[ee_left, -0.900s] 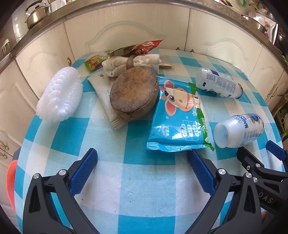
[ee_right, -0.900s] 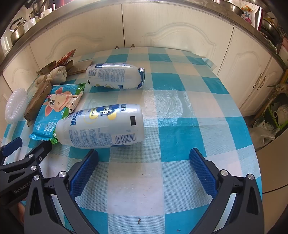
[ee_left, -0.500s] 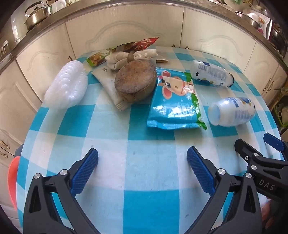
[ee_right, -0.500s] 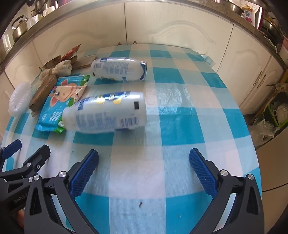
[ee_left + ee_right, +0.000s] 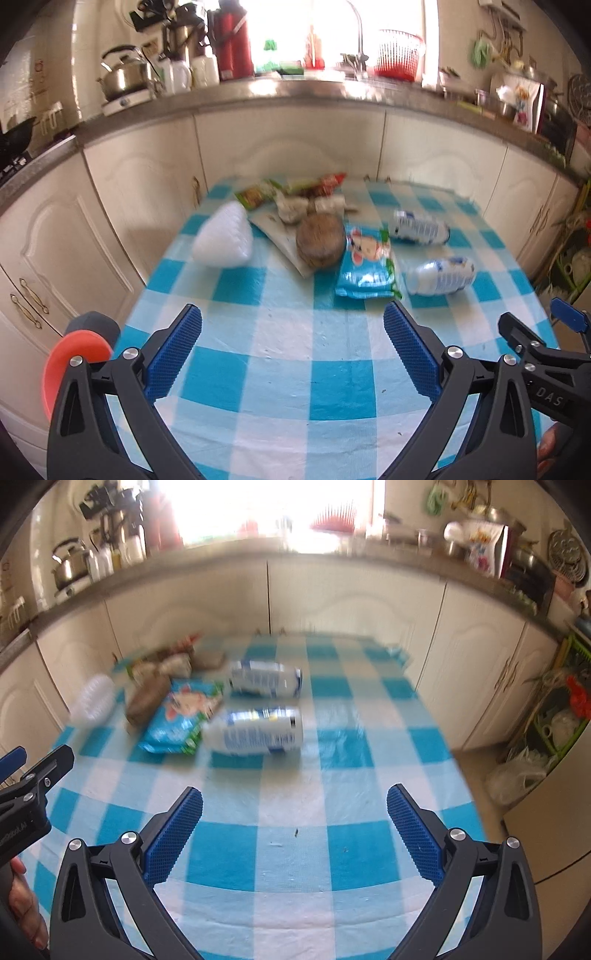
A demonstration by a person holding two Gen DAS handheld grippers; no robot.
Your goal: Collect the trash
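Trash lies at the far end of a blue-and-white checked table (image 5: 288,347): two white plastic bottles on their sides (image 5: 441,276) (image 5: 420,228), a blue snack bag with a cartoon cow (image 5: 365,266), a brown coconut shell (image 5: 320,240) on a paper, crumpled wrappers (image 5: 291,190) and a white ribbed plastic piece (image 5: 223,240). The near bottle (image 5: 256,734), far bottle (image 5: 266,678) and bag (image 5: 181,716) also show in the right wrist view. My left gripper (image 5: 291,347) is open and empty, well short of the trash. My right gripper (image 5: 295,825) is open and empty, beside the left one.
White kitchen cabinets (image 5: 291,147) ring the table, under a counter with a kettle (image 5: 123,75), flasks and a red basket (image 5: 399,55). An orange-red round object (image 5: 75,365) sits by the table's left edge. Bags and a rack (image 5: 546,746) stand on the floor at right.
Both grippers have pulled back and tilted up from the trash, which now looks smaller and farther. The counter and window came into view. Both stay open and empty.
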